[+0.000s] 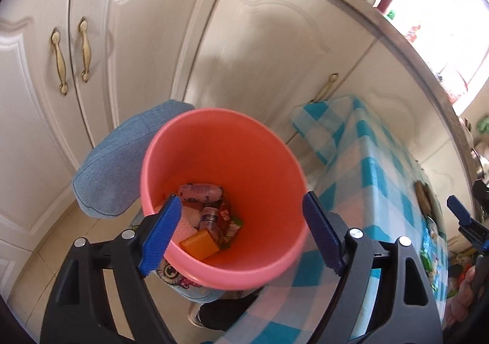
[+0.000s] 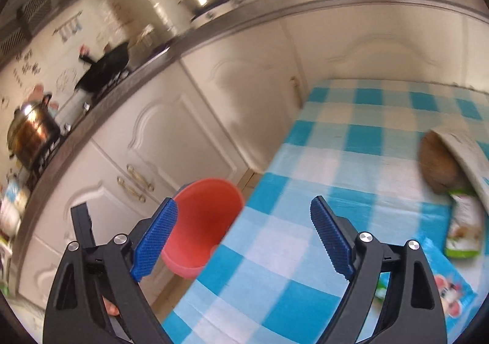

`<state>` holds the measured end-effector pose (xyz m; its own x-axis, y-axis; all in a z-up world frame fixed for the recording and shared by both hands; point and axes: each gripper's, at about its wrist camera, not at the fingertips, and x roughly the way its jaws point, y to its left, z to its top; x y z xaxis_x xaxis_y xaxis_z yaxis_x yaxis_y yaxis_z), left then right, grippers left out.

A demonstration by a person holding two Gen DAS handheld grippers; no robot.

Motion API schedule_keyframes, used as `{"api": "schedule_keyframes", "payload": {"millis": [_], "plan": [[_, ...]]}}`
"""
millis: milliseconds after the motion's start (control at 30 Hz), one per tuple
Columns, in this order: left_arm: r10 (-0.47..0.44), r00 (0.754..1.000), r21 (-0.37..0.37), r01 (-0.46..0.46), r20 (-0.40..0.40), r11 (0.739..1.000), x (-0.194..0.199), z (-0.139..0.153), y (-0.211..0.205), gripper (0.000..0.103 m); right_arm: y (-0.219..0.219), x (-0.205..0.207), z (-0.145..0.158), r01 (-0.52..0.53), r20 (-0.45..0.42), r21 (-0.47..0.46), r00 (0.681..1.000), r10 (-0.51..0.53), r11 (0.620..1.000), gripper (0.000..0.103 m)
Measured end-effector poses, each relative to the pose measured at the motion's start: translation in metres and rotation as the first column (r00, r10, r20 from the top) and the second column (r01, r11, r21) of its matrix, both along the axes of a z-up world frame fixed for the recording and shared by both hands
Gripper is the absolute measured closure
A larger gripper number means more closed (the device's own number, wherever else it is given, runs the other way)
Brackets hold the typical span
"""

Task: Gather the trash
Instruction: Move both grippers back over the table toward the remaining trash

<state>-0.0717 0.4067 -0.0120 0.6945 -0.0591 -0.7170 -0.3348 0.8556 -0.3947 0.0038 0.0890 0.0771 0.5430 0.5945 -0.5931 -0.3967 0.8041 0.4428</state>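
The left gripper hangs over the pink bin with its jaws spread wide and nothing between them. In the bin lie at least four pieces: a pink bottle, a small bottle, an orange block, and wrappers. The right gripper, likewise agape and empty, points across the checked tablecloth. Three pieces show at its far right: a brown lump, a white sheet and a green packet. I judge the job to be partly done.

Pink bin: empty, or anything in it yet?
Not empty. The pink bin holds several pieces on its floor, among them a pink bottle and an orange block; most of it is unfilled.
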Motion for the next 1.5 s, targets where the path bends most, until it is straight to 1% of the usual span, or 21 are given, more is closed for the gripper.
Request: {"api": "schedule_keyframes", "payload": {"millis": [133,233,333,533,600,733,800,867,967,1100,1200,1300,1400,1500], "plan": [[-0.048,0.998,0.001,0.048,0.027,0.999,-0.009,0.017,-0.018,0.019,-0.049,-0.015,0.009,0.120,0.019,0.042,0.992,-0.121,0.992,0.014],[-0.092,0.995,0.013,0.091,0.038,0.996,-0.014,0.027,-0.031,0.017,-0.079,-0.023,0.014,0.179,0.005,0.075,0.984,-0.179,0.981,0.014],[-0.130,0.991,0.032,0.128,0.043,0.991,-0.017,0.037,-0.049,0.015,-0.106,-0.031,0.021,0.230,0.010,0.095,0.973,-0.232,0.968,0.012],[-0.173,0.984,0.078,0.170,0.037,0.982,-0.026,0.056,-0.084,0.012,-0.152,-0.042,0.025,0.291,-0.003,0.185,0.955,-0.295,0.939,0.011],[-0.191,0.981,0.098,0.187,0.031,0.977,-0.030,0.063,-0.098,0.011,-0.165,-0.045,0.023,0.296,0.007,0.216,0.952,-0.305,0.930,0.011],[-0.225,0.974,0.144,0.220,0.021,0.965,-0.037,0.074,-0.126,0.010,-0.189,-0.052,0.012,0.320,0.031,0.248,0.941,-0.337,0.914,0.010],[-0.245,0.970,0.164,0.240,0.012,0.957,-0.039,0.077,-0.139,0.009,-0.201,-0.051,0.002,0.351,0.018,0.259,0.930,-0.368,0.900,0.009],[-0.270,0.963,0.170,0.266,0.001,0.949,-0.039,0.079,-0.152,0.009,-0.217,-0.050,-0.011,0.377,-0.013,0.281,0.921,-0.389,0.883,0.009],[-0.329,0.944,0.171,0.326,-0.015,0.930,-0.038,0.079,-0.177,0.009,-0.243,-0.043,-0.033,0.410,-0.091,0.325,0.910,-0.404,0.852,0.009],[-0.420,0.907,0.144,0.421,-0.038,0.895,-0.035,0.075,-0.212,0.009,-0.263,-0.034,-0.048,0.417,-0.138,0.346,0.909,-0.394,0.841,0.009],[-0.462,0.885,0.152,0.465,-0.061,0.872,-0.030,0.070,-0.235,0.009,-0.270,-0.029,-0.055,0.401,-0.158,0.360,0.916,-0.368,0.843,0.009],[-0.485,0.870,0.158,0.493,-0.092,0.855,-0.023,0.066,-0.251,0.009,-0.271,-0.023,-0.058,0.392,-0.157,0.333,0.920,-0.359,0.858,0.009],[-0.484,0.869,0.169,0.495,-0.105,0.852,-0.018,0.064,-0.260,0.009,-0.271,-0.016,-0.058,0.385,-0.155,0.296,0.923,-0.353,0.874,0.009],[-0.480,0.869,0.173,0.495,-0.120,0.852,-0.012,0.063,-0.262,0.009,-0.264,-0.008,-0.050,0.368,-0.121,0.205,0.929,-0.349,0.907,0.009]]}}
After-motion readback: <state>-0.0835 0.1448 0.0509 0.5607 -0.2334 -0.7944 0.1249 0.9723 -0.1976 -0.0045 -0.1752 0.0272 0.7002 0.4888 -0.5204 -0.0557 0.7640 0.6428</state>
